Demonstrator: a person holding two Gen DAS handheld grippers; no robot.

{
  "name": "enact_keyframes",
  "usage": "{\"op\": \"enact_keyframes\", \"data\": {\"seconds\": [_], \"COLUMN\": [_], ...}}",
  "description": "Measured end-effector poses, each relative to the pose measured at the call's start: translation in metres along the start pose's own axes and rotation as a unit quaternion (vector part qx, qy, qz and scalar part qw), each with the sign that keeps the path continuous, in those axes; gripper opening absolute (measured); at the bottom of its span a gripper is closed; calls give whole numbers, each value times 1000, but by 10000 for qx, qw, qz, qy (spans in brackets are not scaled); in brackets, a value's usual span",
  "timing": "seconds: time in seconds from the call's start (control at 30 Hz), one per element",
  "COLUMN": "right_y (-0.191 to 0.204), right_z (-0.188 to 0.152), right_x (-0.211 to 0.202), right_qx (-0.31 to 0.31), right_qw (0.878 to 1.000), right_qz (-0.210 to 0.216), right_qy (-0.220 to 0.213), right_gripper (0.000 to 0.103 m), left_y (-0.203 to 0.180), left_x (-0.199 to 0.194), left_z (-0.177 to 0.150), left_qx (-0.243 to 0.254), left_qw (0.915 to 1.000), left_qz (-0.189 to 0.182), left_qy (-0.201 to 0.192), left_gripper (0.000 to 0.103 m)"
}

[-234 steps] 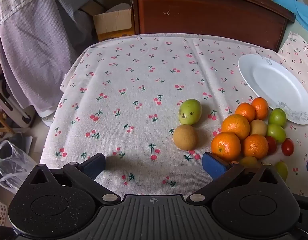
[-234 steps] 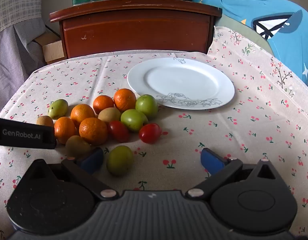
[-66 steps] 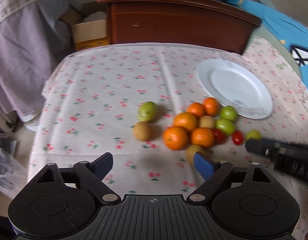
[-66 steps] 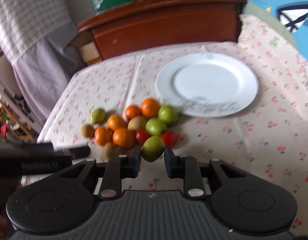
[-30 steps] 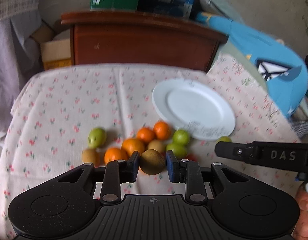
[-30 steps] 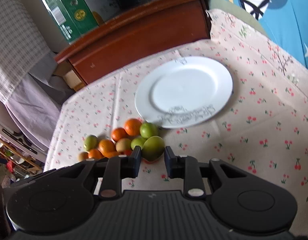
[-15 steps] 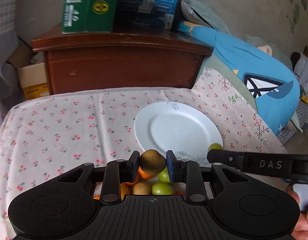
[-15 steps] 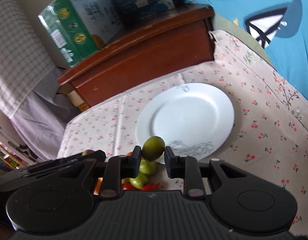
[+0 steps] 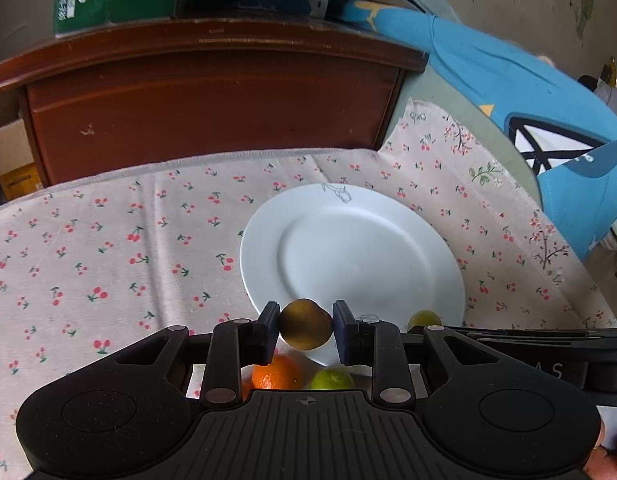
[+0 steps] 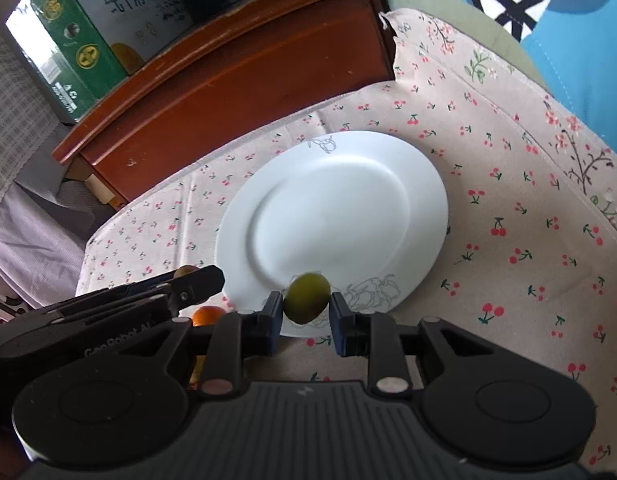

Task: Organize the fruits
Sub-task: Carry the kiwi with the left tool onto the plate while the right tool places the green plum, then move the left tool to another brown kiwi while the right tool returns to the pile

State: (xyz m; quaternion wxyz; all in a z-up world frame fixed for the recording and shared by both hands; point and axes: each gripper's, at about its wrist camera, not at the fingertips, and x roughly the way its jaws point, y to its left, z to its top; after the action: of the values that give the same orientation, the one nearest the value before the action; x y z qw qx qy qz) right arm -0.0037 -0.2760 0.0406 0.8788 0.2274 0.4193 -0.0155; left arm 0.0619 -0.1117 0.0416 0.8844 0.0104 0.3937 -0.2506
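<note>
Two fruits ride toward the plate (image 9: 264,248) ahead of both grippers, above the table (image 9: 108,248) and its cherry cloth. Left gripper (image 9: 306,332) clamps a brown fruit (image 9: 305,323) over the plate's near rim; right gripper (image 10: 304,312) pinches a green fruit (image 10: 307,297) likewise. Carrying appears under way; next, each likely must lower onto the plate's bare face, apart, then let go.
</note>
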Motion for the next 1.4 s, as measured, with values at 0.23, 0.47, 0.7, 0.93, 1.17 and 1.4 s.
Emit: {"op": "enact_keyframes", "data": {"seconds": [0.23,0.47,0.7,0.93,1.17,1.4], "right_y": [-6,-8,-6,1,5,12], "right_z": [2,6,10,4,-7,-18], "right_x": [13,11,2,-3,-10,-17], "right_qx": [170,222,124,-14,-135,-284], "right_qw": [9998,9997,9995,9997,9996,9992], "right_qz": [-61,-86,-92,53,157,258], "right_qy": [87,-75,-282,-250,-179,-120], "right_gripper": [27,29,31,32,32,32], "left_y": [1,-2,6,22,43,56], "left_x": [14,1,-23,-53,-76,-91], "left_z": [1,6,14,16,5,-11], "left_qx": [-74,-13,-179,-299,-665,-906], "left_qw": [9999,10000,9995,9976,9953,9921], "left_qz": [-71,-28,166,579,689,862], "left_qy": [126,-58,-220,-238,-150,-65], "left_gripper": [28,44,58,69,69,69]}}
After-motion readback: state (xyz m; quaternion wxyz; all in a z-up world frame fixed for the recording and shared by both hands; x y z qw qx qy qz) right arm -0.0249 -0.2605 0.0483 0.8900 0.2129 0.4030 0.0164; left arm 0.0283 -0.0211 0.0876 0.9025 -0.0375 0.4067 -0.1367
